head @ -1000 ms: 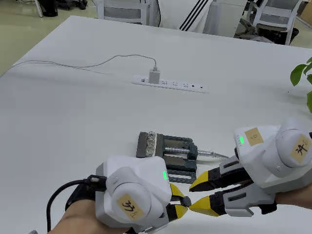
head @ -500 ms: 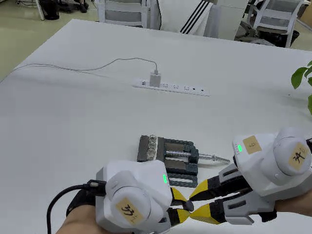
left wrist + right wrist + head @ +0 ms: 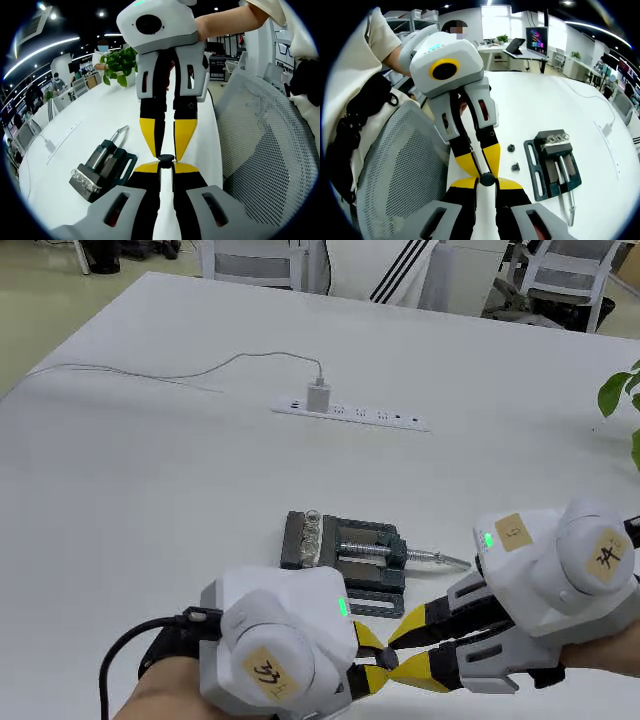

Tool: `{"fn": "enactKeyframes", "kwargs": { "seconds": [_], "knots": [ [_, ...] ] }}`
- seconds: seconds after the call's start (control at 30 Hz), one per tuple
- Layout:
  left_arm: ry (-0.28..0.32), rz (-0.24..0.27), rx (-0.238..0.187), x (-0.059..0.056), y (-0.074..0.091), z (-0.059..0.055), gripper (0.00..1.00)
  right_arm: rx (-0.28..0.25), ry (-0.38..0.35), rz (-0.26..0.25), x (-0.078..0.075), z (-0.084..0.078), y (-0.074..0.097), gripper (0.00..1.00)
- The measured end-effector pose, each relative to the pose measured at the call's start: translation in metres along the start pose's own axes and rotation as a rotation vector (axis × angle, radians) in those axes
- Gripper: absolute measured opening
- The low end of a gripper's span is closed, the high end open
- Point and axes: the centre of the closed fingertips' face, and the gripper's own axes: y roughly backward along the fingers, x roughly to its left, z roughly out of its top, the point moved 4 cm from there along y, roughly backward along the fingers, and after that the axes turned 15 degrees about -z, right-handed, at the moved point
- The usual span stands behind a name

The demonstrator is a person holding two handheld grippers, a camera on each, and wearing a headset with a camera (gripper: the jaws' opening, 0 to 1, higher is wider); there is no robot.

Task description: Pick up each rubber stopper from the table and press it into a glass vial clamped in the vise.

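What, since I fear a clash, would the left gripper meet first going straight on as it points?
The small black rubber stopper at its tips, then at once the right gripper, whose jaw tips face the left gripper head-on from just beyond it.

White table [image 3: 150, 490] bears a vise [image 3: 345, 555], power strip [image 3: 350, 412] and two loose stoppers [image 3: 511, 148].
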Motion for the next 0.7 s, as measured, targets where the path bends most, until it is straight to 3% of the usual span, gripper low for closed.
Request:
{"fn": "enactKeyframes", "kwargs": {
  "seconds": [0.27,0.7],
  "knots": [
    [-0.023,0.003,0.018,-0.001,-0.0009,0.0017,0.04,0.002,0.024,-0.009,0.0003,-0.0016,0.0006,0.09],
    [0.013,0.001,-0.026,-0.0012,-0.0013,0.001,0.04,-0.002,0.038,-0.006,0.0006,-0.0018,0.0022,0.08]
  ]
}}
